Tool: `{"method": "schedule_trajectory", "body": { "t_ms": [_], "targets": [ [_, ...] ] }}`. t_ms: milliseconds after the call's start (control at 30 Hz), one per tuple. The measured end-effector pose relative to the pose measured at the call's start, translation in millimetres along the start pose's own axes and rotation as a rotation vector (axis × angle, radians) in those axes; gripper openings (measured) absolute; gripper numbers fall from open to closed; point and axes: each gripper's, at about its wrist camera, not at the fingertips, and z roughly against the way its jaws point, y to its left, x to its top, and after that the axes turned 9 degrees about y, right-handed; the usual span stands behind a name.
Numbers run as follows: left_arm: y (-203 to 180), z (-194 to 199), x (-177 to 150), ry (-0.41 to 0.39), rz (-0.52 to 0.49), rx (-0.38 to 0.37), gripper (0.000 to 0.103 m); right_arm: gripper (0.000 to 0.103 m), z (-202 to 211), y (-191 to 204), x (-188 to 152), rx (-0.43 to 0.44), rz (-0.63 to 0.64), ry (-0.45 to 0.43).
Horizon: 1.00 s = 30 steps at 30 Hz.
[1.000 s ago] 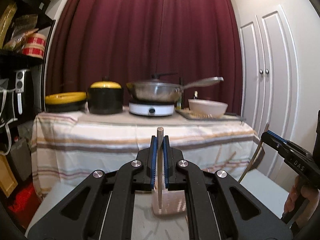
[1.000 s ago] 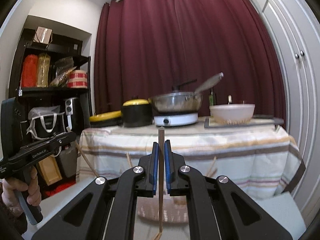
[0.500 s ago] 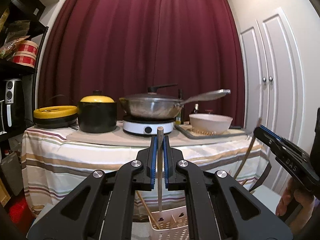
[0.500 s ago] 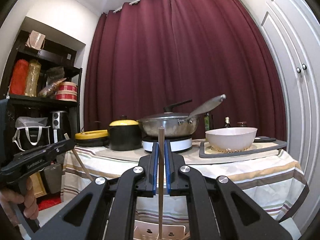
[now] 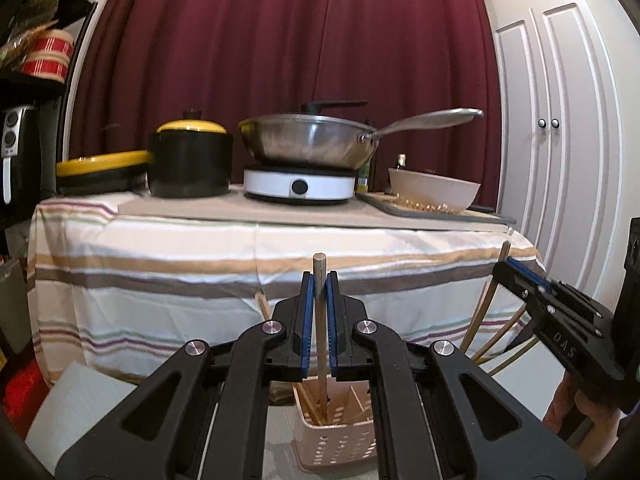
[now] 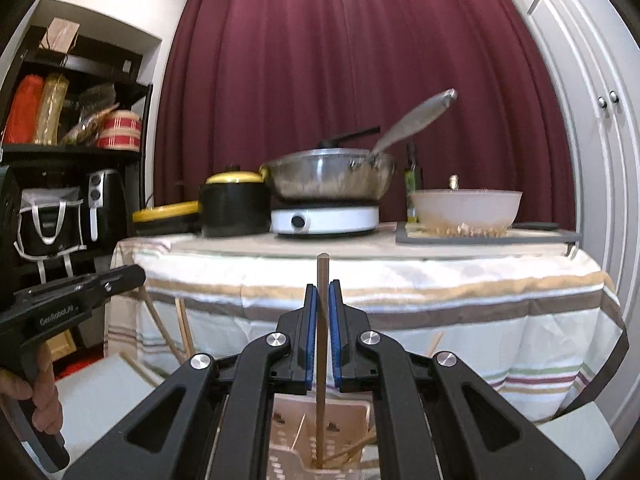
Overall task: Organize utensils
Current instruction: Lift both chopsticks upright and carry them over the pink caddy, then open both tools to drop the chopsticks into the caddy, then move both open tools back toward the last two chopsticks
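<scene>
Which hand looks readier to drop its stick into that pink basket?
Probably the left. The left hand-held gripper holds its chopstick upright with the lower end already inside the pink basket. The right hand-held gripper is nearly level with it, so it's close.

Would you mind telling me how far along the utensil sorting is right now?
Done: several chopsticks already stand in the pink basket. In hand: the left gripper is shut on one chopstick whose lower end reaches into the basket, and the right gripper is shut on another chopstick over the same basket. Left: letting both go. Whether more loose utensils remain is not visible.
</scene>
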Motion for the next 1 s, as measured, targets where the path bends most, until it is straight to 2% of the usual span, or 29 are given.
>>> {"method": "schedule_trajectory", "body": {
  "t_ms": [67,133,200,267,333,467,633,1000],
  "targets": [
    [2.4,-2.0,-3.8,0.011,0.005,0.004,0.02,0.017,-0.9,1.0,-4.9,0.0,0.001,0.012],
    [3.5,-0.8,-4.9,0.01,0.009,0.011,0.042,0.047,2.8,2.0,-8.4,-0.009,0.002,0.01],
    [5.4,4.3,-4.5,-0.002,0.019,0.003,0.055,0.051,9.1,2.4,-9.9,-0.017,-0.004,-0.007],
    [5.1,10.8,-3.2,-0.019,0.014,0.012,0.057,0.053,16.5,4.7,-9.0,-0.023,0.003,-0.014],
    [4.2,16.7,-2.2,-0.031,0.002,0.026,0.065,0.055,23.8,6.1,-8.5,-0.022,0.004,-0.018],
    [1.4,35.7,-6.5,-0.059,-0.022,0.065,0.069,0.056,40.5,9.2,-12.2,-0.018,-0.002,-0.017],
    [-0.1,58.8,-24.0,-0.058,-0.029,0.113,0.07,0.056,62.8,13.6,-28.5,-0.011,-0.012,0.008],
    [-10.2,79.2,-106.6,0.092,-0.03,0.18,0.07,0.056,93.4,22.8,-96.4,-0.036,-0.052,0.131]
  ]
}}
